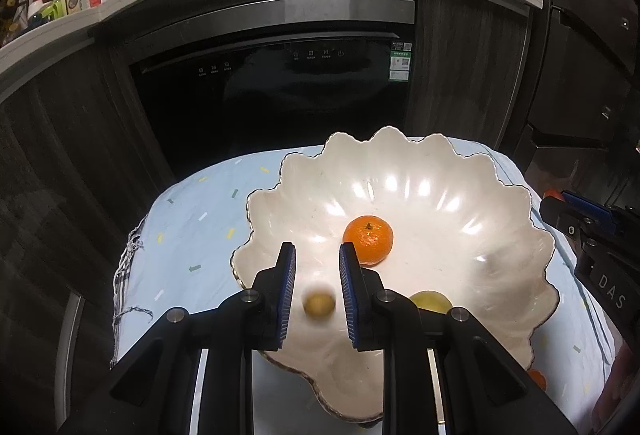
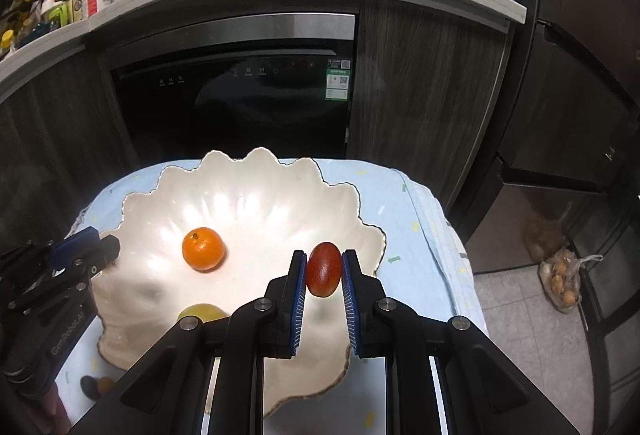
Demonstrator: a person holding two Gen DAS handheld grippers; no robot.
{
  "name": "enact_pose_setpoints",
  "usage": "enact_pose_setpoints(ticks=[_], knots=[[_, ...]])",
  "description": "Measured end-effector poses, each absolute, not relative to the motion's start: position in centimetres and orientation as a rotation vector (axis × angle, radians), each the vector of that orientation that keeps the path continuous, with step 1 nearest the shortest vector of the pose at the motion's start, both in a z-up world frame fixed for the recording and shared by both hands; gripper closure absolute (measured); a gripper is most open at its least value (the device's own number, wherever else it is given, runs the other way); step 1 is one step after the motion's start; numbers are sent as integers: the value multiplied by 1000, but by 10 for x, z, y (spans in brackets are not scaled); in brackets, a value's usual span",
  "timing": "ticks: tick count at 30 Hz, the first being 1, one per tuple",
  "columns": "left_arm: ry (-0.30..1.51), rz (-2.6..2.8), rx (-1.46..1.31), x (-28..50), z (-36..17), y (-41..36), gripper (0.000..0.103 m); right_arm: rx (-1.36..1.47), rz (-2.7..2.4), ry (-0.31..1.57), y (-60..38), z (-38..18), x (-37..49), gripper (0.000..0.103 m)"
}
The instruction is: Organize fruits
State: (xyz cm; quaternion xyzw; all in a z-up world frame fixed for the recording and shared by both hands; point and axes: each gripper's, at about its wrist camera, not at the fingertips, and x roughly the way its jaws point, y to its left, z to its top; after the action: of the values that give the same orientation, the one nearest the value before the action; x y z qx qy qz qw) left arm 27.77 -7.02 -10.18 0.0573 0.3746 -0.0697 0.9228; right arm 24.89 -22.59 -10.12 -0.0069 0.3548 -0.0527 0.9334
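Observation:
A white scalloped bowl (image 1: 460, 219) (image 2: 280, 195) stands on a light blue cloth. An orange mandarin (image 1: 368, 239) (image 2: 203, 249) lies in its middle and a yellow-green fruit (image 1: 430, 301) (image 2: 202, 312) lies near its front. My left gripper (image 1: 317, 251) is open above the bowl's left side; a small blurred brownish fruit (image 1: 319, 304) is between and below its pads, apart from them. My right gripper (image 2: 323, 258) is shut on a dark red oval fruit (image 2: 323, 269), held over the bowl's right side.
The cloth-covered table (image 1: 192, 235) stands in front of a black built-in appliance (image 1: 272, 95). An orange fruit (image 1: 536, 379) lies on the cloth by the bowl's right front. A small brown fruit (image 2: 100, 385) lies on the cloth at left. A bag (image 2: 562, 283) sits on the floor at right.

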Motion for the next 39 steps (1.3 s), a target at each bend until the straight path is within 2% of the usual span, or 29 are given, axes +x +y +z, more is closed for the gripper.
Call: enact_pose_setpoints(ticks=[7,8,11,16,22,32,39], knots=[[771,-140,102,278,-99,-67,53,-4,-115,747,-227,-102,254,80],[768,-141,99,277,-99,-67,50,-4,-116,744,-227,-101,253,70],[758,-138,100,275,-96,-66,39,3,-120,716,-227,-96,249,48],[737,-130,103,270,-89,-66,31,4,-135,690,-228,-88,243,37],[727,-139,99,263,-81,-69,31,17,-144,672,-233,-79,235,37],[688,-138,86,246,-61,-66,21,19,-143,640,-231,-63,219,37],[667,-136,84,233,-51,-62,20,20,-140,621,-228,-55,207,37]])
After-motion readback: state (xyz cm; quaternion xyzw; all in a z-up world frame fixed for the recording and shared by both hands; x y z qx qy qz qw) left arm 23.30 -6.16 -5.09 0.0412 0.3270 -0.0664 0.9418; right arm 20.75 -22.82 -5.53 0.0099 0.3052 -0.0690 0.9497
